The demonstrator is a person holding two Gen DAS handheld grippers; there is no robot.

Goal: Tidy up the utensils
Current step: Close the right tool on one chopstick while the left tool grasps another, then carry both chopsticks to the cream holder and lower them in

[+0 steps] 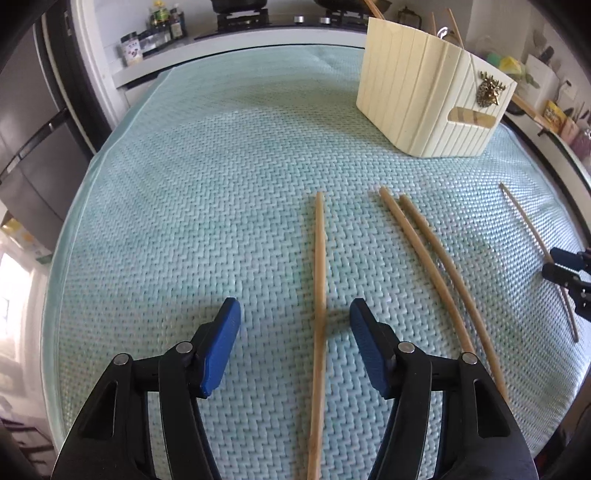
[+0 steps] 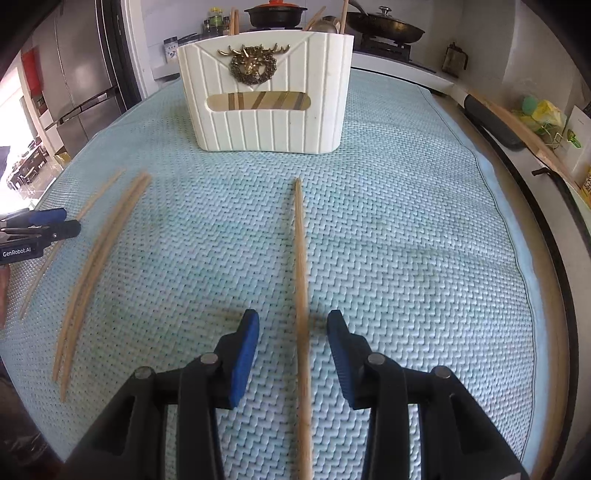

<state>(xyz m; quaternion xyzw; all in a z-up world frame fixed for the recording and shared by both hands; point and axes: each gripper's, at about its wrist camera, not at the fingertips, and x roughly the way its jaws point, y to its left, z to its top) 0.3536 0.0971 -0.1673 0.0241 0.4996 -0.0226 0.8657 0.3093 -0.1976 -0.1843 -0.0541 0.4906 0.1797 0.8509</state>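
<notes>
Both grippers, left gripper point(image 1: 294, 317) and right gripper point(image 2: 293, 328), gape wide, empty, each straddling a flat chopstick point(image 1: 319, 295) point(image 2: 301, 280), holder point(image 2: 266, 107) at 12 o'clock; thin sticks may roll or slip on closing.

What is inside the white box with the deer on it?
Chopstick tops and a metal spoon poke out of the white box. Its walls hide the rest, apart from striped handles behind its slot.
</notes>
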